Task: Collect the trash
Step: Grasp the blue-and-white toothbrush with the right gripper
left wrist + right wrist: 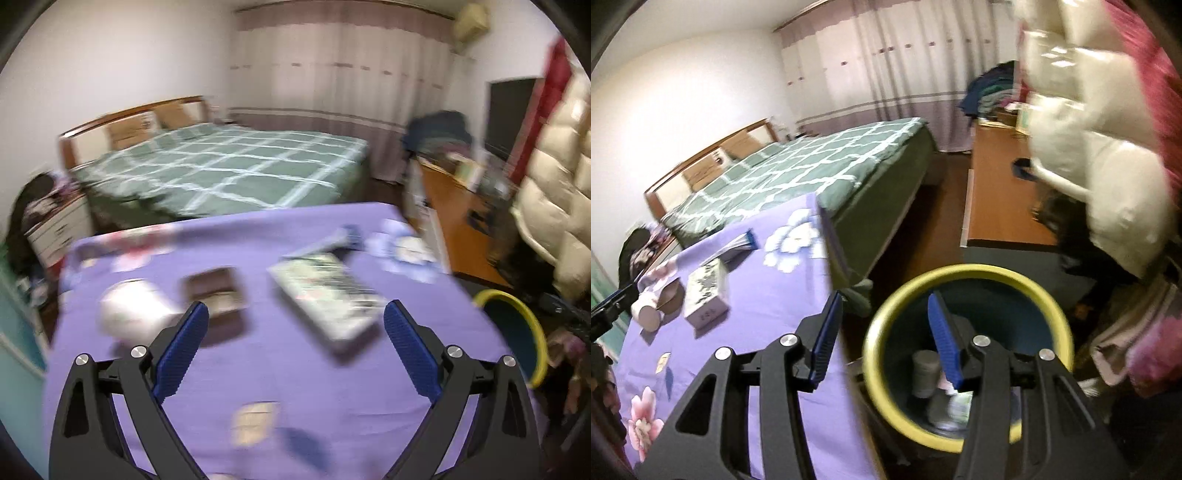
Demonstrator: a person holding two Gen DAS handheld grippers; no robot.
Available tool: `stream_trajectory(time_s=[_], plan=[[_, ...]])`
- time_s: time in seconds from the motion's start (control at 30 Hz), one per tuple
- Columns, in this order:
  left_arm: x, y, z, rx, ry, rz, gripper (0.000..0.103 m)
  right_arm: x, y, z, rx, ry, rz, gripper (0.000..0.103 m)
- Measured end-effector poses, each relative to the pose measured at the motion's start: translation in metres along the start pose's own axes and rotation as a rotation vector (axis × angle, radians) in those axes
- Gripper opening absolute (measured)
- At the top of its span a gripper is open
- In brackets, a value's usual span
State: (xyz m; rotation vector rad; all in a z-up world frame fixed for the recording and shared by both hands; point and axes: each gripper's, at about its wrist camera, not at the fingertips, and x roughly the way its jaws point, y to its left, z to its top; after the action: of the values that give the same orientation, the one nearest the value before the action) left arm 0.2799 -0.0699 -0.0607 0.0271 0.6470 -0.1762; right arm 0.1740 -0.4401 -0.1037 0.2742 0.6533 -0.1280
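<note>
A bedroom is seen. A big bed (221,166) with a green cover crossed by white lines is set against a plain white wall (110,55), and a brown wooden headboard (129,118) is seen behind it. Long pale curtains (332,66) are hung across the far wall. A dark brown floor (942,206) is seen beside the bed. A long orange-brown wooden desk (997,192) is placed on the right, with clothes (990,92) piled at its far end.

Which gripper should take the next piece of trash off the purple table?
Left. The left gripper hangs open over the purple table, with the white cup and the patterned box just ahead. The right gripper is open over the yellow-rimmed bin, off the table's edge.
</note>
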Motion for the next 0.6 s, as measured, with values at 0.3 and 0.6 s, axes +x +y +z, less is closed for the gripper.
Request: stream_trajectory(time_s=[0.3, 0.6], plan=[[0.016, 0.115, -0.012, -0.138, -0.030, 0.191, 0.094, 0.040, 0.089, 0.027, -0.098, 0.034, 0.098, 0.046], [0.027, 0.144, -0.028, -0.211, -0.011, 0.231, 0.094, 0.094, 0.160, 0.055, -0.119, 0.112, 0.163, 0.046]])
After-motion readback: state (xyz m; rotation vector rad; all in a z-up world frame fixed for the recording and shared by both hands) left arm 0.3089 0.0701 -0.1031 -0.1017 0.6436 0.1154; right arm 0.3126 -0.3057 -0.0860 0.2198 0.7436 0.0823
